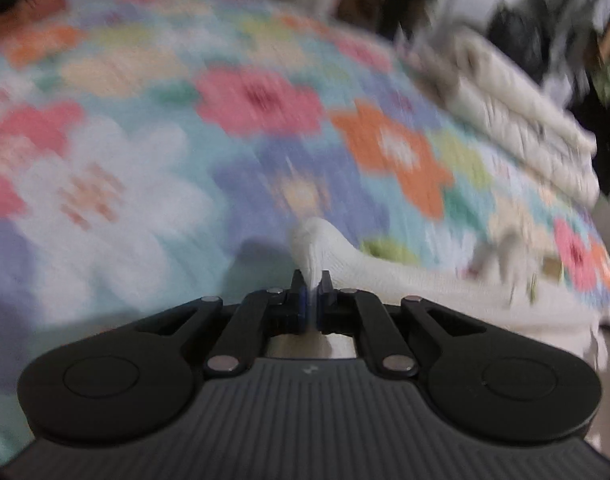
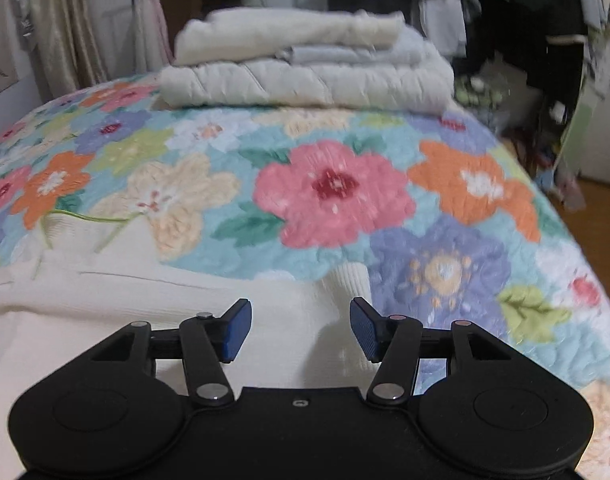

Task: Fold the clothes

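A cream knit garment (image 2: pixel 153 300) lies on the flowered bedspread (image 2: pixel 333 192). In the left wrist view my left gripper (image 1: pixel 313 284) is shut on a pinched fold of the cream garment (image 1: pixel 325 248), which bulges up just ahead of the blue pads. That view is smeared by motion. In the right wrist view my right gripper (image 2: pixel 301 320) is open, its blue pads (image 2: pixel 237 332) wide apart above the garment. A ribbed cuff (image 2: pixel 353 280) lies just beyond the fingers, and nothing is pressed between them.
A stack of folded cream and pale blankets (image 2: pixel 305 68) sits at the far side of the bed, also seen as the blankets (image 1: pixel 517 116) at the right. Curtains (image 2: pixel 61 20) hang at the left. Dark clothes and clutter (image 2: pixel 525 40) crowd the right, past the bed's edge.
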`<state>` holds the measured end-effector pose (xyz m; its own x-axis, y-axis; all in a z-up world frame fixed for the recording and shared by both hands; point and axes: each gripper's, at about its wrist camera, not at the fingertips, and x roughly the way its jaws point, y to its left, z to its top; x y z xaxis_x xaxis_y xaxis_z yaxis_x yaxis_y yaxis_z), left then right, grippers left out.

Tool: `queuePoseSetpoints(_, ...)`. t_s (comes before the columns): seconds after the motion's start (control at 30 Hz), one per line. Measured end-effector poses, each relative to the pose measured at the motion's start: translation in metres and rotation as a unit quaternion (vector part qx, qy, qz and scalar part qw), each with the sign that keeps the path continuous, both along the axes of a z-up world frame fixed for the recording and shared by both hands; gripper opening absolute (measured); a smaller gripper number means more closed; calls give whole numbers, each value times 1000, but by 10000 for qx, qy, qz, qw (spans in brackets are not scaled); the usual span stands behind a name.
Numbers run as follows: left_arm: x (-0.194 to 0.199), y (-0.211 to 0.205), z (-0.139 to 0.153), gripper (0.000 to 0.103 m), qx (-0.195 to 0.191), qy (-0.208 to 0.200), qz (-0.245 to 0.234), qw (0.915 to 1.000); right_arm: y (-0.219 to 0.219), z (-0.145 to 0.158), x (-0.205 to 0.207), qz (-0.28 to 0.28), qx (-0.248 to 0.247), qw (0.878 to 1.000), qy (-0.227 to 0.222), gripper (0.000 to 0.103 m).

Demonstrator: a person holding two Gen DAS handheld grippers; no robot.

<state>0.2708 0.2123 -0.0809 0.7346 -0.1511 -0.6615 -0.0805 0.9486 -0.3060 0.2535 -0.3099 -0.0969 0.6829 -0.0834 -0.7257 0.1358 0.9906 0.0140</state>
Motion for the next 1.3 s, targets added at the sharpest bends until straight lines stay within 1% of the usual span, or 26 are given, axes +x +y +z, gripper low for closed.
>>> queuePoseSetpoints(0.07,-3,11,2,4,-7,-154,89,9998,-3,-11,3,30,-87,9999,126,59)
queuePoseSetpoints(0.1,4,17,-9,4,-245,84,3,9997,-5,-18,5,38,-149,9996,221,55)
queuePoseSetpoints(0.17,16,21,-39,7,-572,591,28,9966,-6,-27,5,-2,-302,9992,252,39)
queuePoseSetpoints(0.2,16,20,-44,7,-571,569,37,9967,-5,-28,4,-69,-410,9989,214,31)
queuePoseSetpoints(0.3,13,12,-24,10,-271,563,-50,9980,1,-20,0,-245,-555,9980,173,30)
queuePoseSetpoints(0.33,7,10,-16,18,-236,405,-126,9988,2,-16,-2,-288,-606,9976,158,33)
queuePoseSetpoints(0.37,1,7,-7,31,-208,250,-204,9993,2,-11,-4,-279,-600,9978,107,35)
queuePoseSetpoints(0.43,-5,3,1,41,-263,101,-358,9990,2,-2,-5,-31,-381,9993,-35,48)
queuePoseSetpoints(0.5,-2,0,-1,42,-258,195,-422,9986,3,5,-3,263,-258,9992,-143,58)
queuePoseSetpoints(0.53,2,-1,-7,51,-230,316,-374,9985,4,6,0,396,-303,9987,-138,63)
queuePoseSetpoints(0.57,6,-2,-13,68,-202,438,-325,9983,5,6,4,476,-396,9980,-115,64)
queuePoseSetpoints(0.6,10,-2,-20,71,-175,553,-283,9979,5,3,8,458,-487,9977,-76,68)
queuePoseSetpoints(0.67,19,-2,-35,69,-128,672,-293,9972,4,-8,19,346,-633,9974,30,68)
queuePoseSetpoints(0.7,18,-3,-34,67,-60,587,-323,9977,3,-15,23,402,-587,9974,98,68)
queuePoseSetpoints(0.73,19,-6,-30,36,37,570,-400,9976,3,-22,26,528,-476,9973,173,53)
queuePoseSetpoints(0.77,19,-7,-26,4,113,533,-460,9975,2,-27,27,679,-274,9973,113,33)
queuePoseSetpoints(0.8,13,-6,-19,3,36,342,-379,9987,0,-26,25,742,-135,9971,-66,5)
queuePoseSetpoints(0.83,7,-4,-12,3,-41,151,-298,9994,0,-22,23,731,-87,9969,-262,5)
queuePoseSetpoints(0.9,-6,-1,4,3,-138,-281,-196,9993,-7,-3,8,597,47,9939,-922,4)
queuePoseSetpoints(1.0,-19,5,19,3,-388,-576,-227,9973,-26,19,-14,195,482,9854,-1622,4)
queuePoseSetpoints(1.03,-17,7,14,4,-429,-489,-143,9978,-30,20,-16,145,482,9849,-1657,4)
queuePoseSetpoints(1.1,-5,7,-2,7,-318,-133,-19,9994,-32,12,-7,207,413,9890,-1405,4)
queuePoseSetpoints(1.13,5,6,-15,8,-148,172,42,9997,-31,5,-1,244,333,9915,-1236,4)
queuePoseSetpoints(1.23,17,3,-38,12,57,528,64,9986,-19,-16,18,427,42,9971,-621,4)
queuePoseSetpoints(1.27,16,2,-36,12,73,507,71,9987,-15,-20,23,507,-30,9978,-427,4)
queuePoseSetpoints(1.3,15,2,-32,15,113,537,68,9985,-13,-22,26,536,-77,9981,-308,5)
